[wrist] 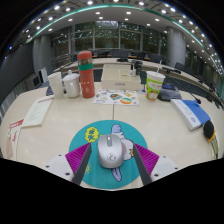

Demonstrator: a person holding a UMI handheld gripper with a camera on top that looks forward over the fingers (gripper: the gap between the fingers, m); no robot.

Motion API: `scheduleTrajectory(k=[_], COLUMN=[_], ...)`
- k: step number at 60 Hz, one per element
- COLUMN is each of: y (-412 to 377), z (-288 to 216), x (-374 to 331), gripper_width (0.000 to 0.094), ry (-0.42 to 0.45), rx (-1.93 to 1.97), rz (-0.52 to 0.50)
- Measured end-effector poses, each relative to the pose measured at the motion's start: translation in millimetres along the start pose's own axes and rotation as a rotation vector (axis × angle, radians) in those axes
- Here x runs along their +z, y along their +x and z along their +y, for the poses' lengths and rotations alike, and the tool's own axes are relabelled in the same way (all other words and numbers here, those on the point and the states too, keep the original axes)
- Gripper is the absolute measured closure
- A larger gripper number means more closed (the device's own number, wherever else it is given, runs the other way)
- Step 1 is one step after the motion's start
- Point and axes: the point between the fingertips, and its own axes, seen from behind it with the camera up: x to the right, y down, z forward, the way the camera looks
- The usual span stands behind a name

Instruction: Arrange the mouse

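A silver-grey mouse (111,152) lies on a round teal mouse mat (90,148) with a cartoon print, on a pale table (60,128). My gripper (112,154) is low over the mat with the mouse between its fingers. The left finger (88,165) and right finger (136,165) stand close along the mouse's sides, their magenta pads spread wide. The gripper is open and the mouse rests on the mat.
Beyond the mat lie printed papers (117,97). An orange bottle (86,75) and two white cups (64,84) stand at the back left, a green-and-white cup (154,85) at the back right. A book (193,112) lies right, a notebook (35,112) left.
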Motion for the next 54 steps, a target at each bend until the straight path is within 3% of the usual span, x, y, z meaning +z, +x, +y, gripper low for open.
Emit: scheduleTrajectory(k=[4, 20, 38, 54], y=[2.9, -2.8, -8.6, -11.9], z=[-8.1, -13.1, 39.1, 76.7], x=[-29.7, -184.6, -335.5, -407.0], gripper_width=[0.0067, 0.0078, 0.0080, 0.0077], ry=[0.017, 0.074, 0.110, 0.121], rx=[-0.011, -0.029, -0.024, -0.025], rz=[0.018, 0.036, 0.035, 0.034])
